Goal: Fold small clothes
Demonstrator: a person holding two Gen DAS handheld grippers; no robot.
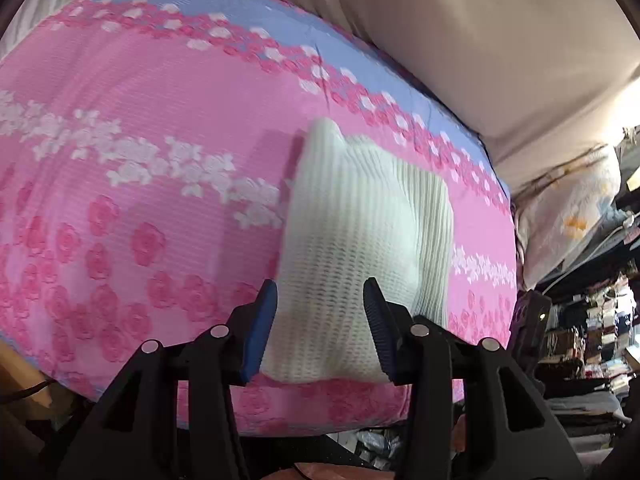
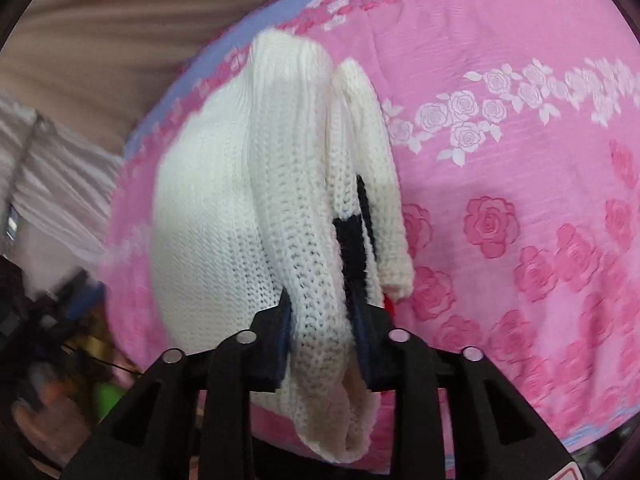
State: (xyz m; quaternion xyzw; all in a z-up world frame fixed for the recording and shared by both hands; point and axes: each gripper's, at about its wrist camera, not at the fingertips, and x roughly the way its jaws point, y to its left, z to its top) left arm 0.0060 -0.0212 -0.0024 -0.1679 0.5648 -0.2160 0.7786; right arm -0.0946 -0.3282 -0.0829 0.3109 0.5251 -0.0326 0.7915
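Observation:
A small white knitted garment (image 1: 360,240) lies partly folded on a pink rose-patterned bed cover (image 1: 140,120). My left gripper (image 1: 320,308) is open, its blue-padded fingers (image 1: 260,324) standing either side of the garment's near edge. In the right wrist view the garment (image 2: 248,184) is bunched and lifted, with a black patch (image 2: 350,240) showing in a fold. My right gripper (image 2: 322,320) is shut on a thick fold of the white knit, above the pink cover (image 2: 520,160).
A beige sheet or wall (image 1: 480,40) lies beyond the cover's blue border. A pale printed pillow (image 1: 568,208) and cluttered shelves (image 1: 592,340) stand at the right. The bed's near edge drops to clutter (image 2: 60,340) on the left of the right wrist view.

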